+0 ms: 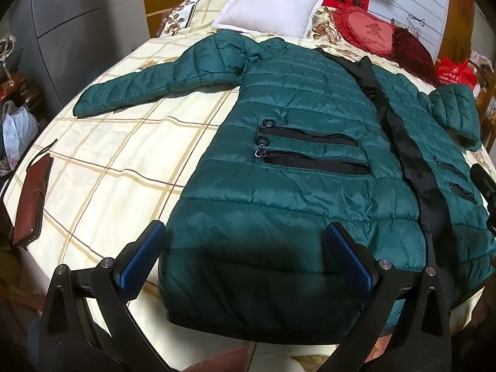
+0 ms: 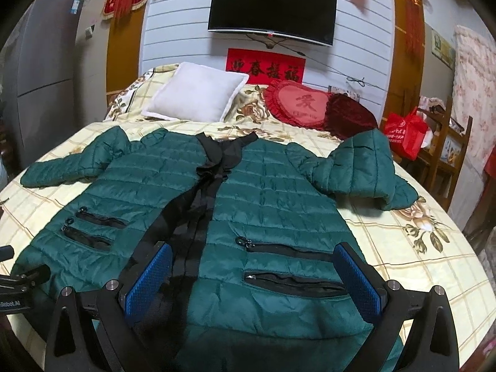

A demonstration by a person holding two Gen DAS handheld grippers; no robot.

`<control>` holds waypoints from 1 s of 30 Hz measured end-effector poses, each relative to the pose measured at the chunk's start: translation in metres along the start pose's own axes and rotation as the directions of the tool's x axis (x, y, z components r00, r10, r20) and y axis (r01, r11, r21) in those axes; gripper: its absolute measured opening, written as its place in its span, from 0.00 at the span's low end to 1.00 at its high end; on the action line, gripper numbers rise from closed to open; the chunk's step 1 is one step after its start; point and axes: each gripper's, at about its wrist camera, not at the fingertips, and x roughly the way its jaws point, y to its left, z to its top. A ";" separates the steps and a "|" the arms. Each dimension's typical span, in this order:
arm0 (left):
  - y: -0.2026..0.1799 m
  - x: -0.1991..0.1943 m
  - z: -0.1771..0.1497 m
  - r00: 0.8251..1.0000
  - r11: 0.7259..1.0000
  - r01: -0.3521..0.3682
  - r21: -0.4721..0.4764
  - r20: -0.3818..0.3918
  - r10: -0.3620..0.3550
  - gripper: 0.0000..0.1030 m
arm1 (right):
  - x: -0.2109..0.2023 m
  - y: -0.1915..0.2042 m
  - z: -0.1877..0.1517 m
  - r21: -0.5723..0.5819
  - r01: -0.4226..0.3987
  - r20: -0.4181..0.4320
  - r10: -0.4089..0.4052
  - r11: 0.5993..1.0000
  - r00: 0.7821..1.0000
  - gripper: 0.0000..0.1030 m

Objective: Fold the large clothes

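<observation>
My left gripper (image 1: 245,245) fingers (image 1: 348,254) spread wide, grasping nothing, hovering over the hem at the jacket's left front panel. My right gripper (image 2: 252,274) likewise released, its blue pads either side of the right-panel pocket zips. Green quilted jacket (image 2: 173,192) lies front-up, flat on the bed (image 2: 418,257), collar toward 12 o'clock, black zip placket down the centre. Left sleeve extends to 9 o'clock; right sleeve bunched at 2 o'clock. White pillow (image 2: 195,93) at 12. Brown wallet (image 1: 31,198) at 9.
</observation>
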 end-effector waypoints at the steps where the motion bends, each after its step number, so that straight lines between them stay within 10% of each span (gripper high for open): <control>1: 0.001 0.000 0.000 1.000 1.000 -0.001 -0.002 -0.001 0.001 1.00 | 0.001 -0.001 0.000 0.005 0.002 -0.007 -0.002 1.000 1.000 1.00; 30: 0.006 0.010 0.000 1.000 1.000 -0.019 -0.006 -0.013 0.019 1.00 | 0.009 -0.012 -0.005 0.023 0.012 -0.026 -0.012 1.000 1.000 1.00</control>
